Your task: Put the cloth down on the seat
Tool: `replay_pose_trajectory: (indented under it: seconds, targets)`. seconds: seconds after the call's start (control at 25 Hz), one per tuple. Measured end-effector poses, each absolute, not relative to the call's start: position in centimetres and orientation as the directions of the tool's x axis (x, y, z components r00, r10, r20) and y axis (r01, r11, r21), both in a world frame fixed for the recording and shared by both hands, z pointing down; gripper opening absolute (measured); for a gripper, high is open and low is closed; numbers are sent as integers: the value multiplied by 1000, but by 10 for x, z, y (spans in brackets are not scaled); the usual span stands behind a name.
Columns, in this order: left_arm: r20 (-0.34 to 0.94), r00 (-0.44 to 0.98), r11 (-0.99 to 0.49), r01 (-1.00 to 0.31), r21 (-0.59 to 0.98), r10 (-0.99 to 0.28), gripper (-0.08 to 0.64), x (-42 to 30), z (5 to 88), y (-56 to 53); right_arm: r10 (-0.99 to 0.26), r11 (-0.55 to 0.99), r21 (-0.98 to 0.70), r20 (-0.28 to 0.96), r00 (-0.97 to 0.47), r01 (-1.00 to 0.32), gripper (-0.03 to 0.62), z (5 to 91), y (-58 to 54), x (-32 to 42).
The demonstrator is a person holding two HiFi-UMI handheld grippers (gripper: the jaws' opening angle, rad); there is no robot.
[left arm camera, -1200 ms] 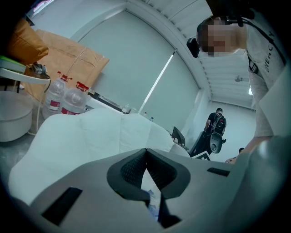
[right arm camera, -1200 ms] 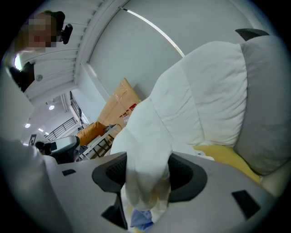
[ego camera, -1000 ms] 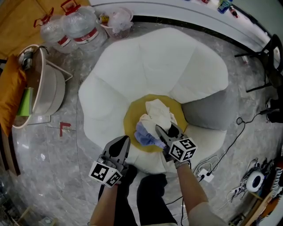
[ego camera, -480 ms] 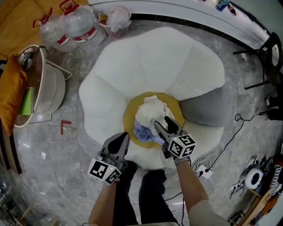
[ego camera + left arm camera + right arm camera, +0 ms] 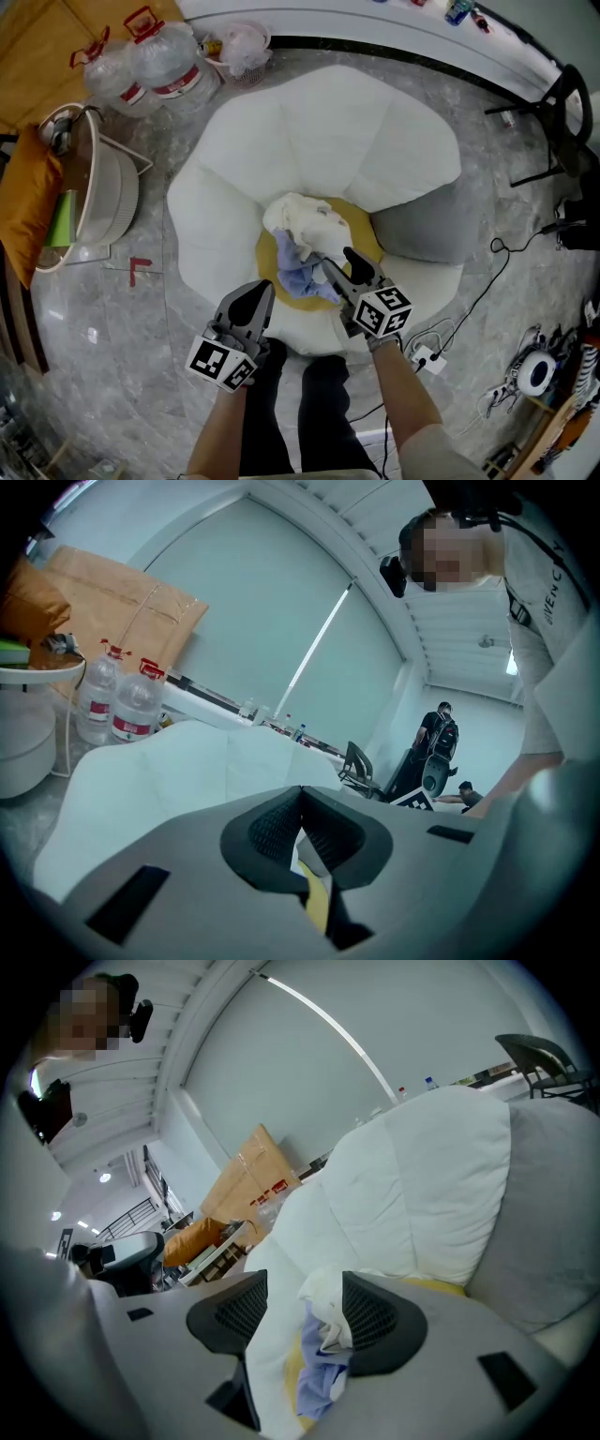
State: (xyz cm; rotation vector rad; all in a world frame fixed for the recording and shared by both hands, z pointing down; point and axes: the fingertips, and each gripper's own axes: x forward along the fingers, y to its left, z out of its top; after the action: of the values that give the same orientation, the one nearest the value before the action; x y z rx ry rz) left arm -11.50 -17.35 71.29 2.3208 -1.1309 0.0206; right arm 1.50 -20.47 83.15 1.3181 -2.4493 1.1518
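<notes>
Crumpled white-and-blue cloth (image 5: 302, 234) lies on the yellow seat (image 5: 364, 234). The right gripper (image 5: 337, 261) has fingers just opened wide, apparently not pressing it. The left gripper (image 5: 262, 291) has its fingers closed and empty.

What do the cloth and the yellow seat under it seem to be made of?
Cloth: thin woven fabric, perhaps cotton, with a matte finish; it crumples into soft cream and lavender-blue folds.
Yellow seat: probably upholstery fabric over soft filling, matte with no shine; the weave is too small to tell.
</notes>
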Motion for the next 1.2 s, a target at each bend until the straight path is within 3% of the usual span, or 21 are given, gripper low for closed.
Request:
replay_pose_trajectory:
  seconds: [0.36, 0.52, 0.72, 1.2]
  targets:
    - [222, 663, -520, -716, 466, -715, 14, -96, 675, -163, -678, 352, -568, 393, -621, -744, 251, 782, -187, 24]
    - [209, 672, -532, -707, 466, -711, 14, -89, 656, -157, -695, 357, -554, 380, -610, -752, 159, 756, -180, 27]
    - [205, 679, -541, -701, 465, -705, 14, -80, 637, -149, -707, 359, -545, 371, -601, -758, 89, 729, -170, 34]
    - [184, 688, -564, -694, 447, -702, 14, -62, 575, -137, -710, 421, -532, 311, -631, -735, 28, 643, -149, 38]
